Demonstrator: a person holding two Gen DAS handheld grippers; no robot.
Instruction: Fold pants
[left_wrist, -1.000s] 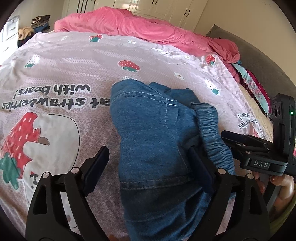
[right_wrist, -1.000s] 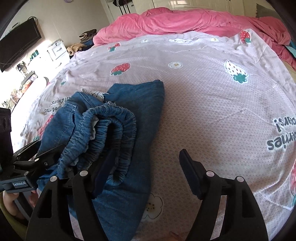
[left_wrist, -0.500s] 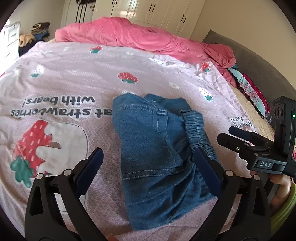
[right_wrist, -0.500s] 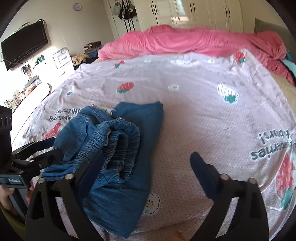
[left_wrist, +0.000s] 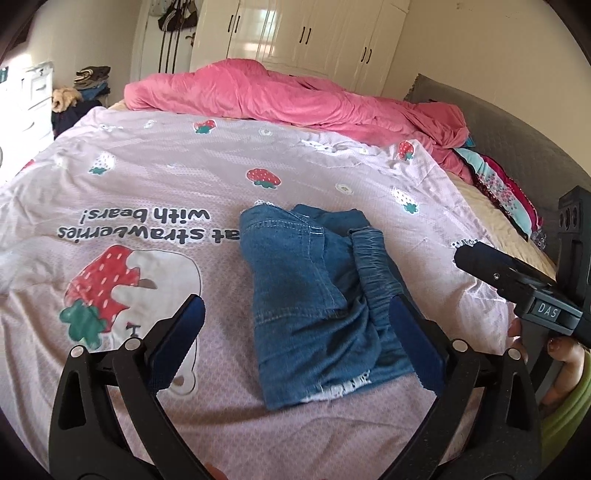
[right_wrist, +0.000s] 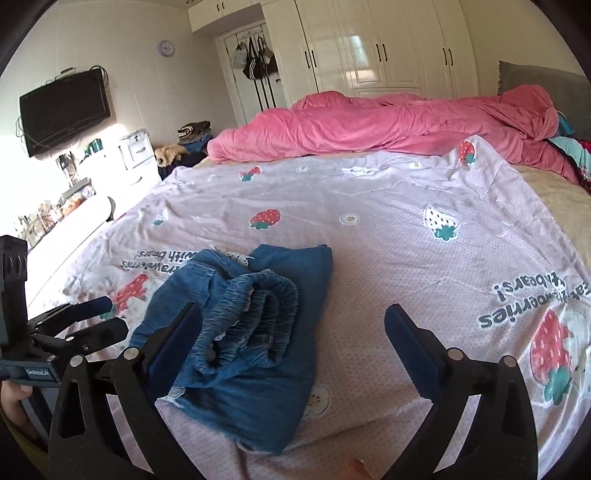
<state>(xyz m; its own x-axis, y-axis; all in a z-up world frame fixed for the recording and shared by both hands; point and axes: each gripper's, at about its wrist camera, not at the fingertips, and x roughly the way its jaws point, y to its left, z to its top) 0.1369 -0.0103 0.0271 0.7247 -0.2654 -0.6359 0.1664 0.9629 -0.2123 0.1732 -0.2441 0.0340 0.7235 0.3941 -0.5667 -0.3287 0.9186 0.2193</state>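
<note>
The blue denim pants (left_wrist: 314, 295) lie folded in a compact bundle on the lilac strawberry-print sheet (left_wrist: 166, 177), elastic waistband on top at the right. In the right wrist view the pants (right_wrist: 258, 332) lie left of centre, waistband rolled upward. My left gripper (left_wrist: 295, 343) is open and empty, raised above and nearer than the bundle, its fingers framing it. My right gripper (right_wrist: 291, 343) is open and empty, held above the sheet at the bundle's right side. It also shows in the left wrist view (left_wrist: 480, 258) at the right edge.
A pink duvet (left_wrist: 295, 99) is heaped along the far side of the bed. Patterned clothes (left_wrist: 506, 192) lie by the grey headboard at right. White wardrobes (right_wrist: 369, 55), a wall TV (right_wrist: 62, 110) and a cluttered dresser (right_wrist: 74, 184) stand beyond the bed.
Both grippers have drawn back and up from the pants, which now look smaller and lie free on the sheet. Both stay open.
</note>
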